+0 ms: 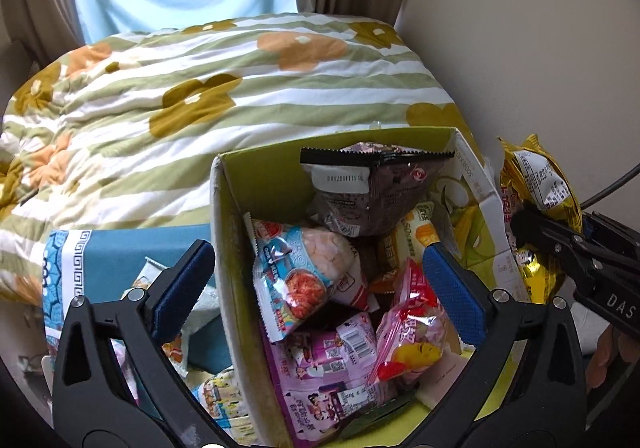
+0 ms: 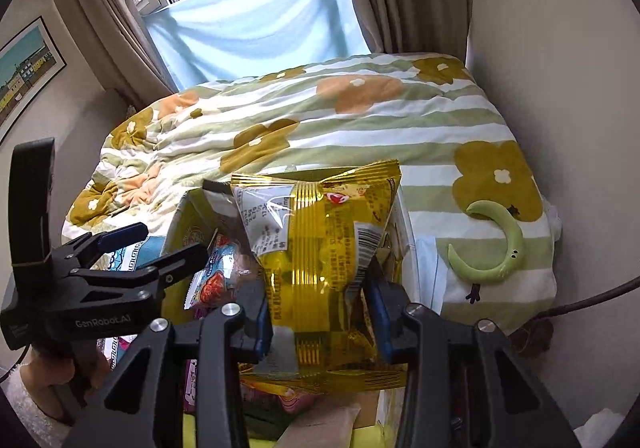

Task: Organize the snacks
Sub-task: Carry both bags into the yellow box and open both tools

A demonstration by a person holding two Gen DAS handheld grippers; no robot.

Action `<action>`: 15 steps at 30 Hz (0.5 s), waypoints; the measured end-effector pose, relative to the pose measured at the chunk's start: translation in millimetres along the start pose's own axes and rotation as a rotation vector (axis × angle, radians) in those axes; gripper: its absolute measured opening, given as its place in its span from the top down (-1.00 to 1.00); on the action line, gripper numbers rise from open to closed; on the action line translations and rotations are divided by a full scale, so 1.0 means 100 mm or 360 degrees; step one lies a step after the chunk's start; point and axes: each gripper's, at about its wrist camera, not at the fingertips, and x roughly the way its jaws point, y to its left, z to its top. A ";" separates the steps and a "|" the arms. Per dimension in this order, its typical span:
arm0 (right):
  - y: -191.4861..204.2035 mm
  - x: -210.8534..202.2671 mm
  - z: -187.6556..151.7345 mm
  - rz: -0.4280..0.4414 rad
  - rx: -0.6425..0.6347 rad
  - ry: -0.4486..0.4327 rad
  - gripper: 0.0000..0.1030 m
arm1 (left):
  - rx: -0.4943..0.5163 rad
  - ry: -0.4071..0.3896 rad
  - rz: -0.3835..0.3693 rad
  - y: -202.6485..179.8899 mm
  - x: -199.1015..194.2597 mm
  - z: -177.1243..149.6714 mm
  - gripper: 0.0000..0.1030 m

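Right gripper [image 2: 320, 324] clamps the gold snack bag [image 2: 324, 248] at the box's [image 1: 236, 248] 3 o'clock rim. Left gripper [image 1: 320, 280] gapes wide, empty, straddling the box's near-left wall. Packets [image 1: 304, 268] crowd inside. Floral quilt [image 1: 200, 88] at 12 o'clock, curtain [image 2: 256, 12] beyond.

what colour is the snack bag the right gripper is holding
Shiny gold with ribbed stripes and a white label panel; the snack bag shows best in the right wrist view.

A gold foil snack bag [image 2: 324, 272] is held upright between the fingers of the right hand-held gripper [image 2: 322, 322]. Ahead of the left hand-held gripper [image 1: 320, 280], an open green-lined box [image 1: 256, 176] is filled with mixed snack packets [image 1: 316, 280].
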 end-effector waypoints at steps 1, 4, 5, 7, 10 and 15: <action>0.00 0.02 -0.01 0.0001 0.0004 0.0005 0.28 | -0.0009 0.0008 -0.0004 0.03 -0.02 -0.04 -1.00; 0.00 0.03 -0.01 0.0000 0.0011 0.0010 0.28 | -0.0060 0.0013 -0.0044 0.13 -0.10 -0.16 -1.00; 0.01 0.02 -0.02 -0.0004 0.0015 0.0008 0.28 | -0.0074 0.0012 -0.0053 0.16 -0.13 -0.21 -1.00; 0.01 0.04 -0.01 0.0000 0.0028 0.0009 0.28 | -0.0091 0.0010 -0.0053 0.19 -0.18 -0.26 -1.00; 0.06 0.07 0.03 0.0044 0.0020 0.0026 0.28 | -0.0094 0.0006 -0.0024 0.25 -0.24 -0.34 -1.00; 0.33 0.20 -0.04 0.0115 -0.0081 0.0107 0.28 | -0.0067 0.0002 0.0045 0.32 -0.33 -0.42 -1.00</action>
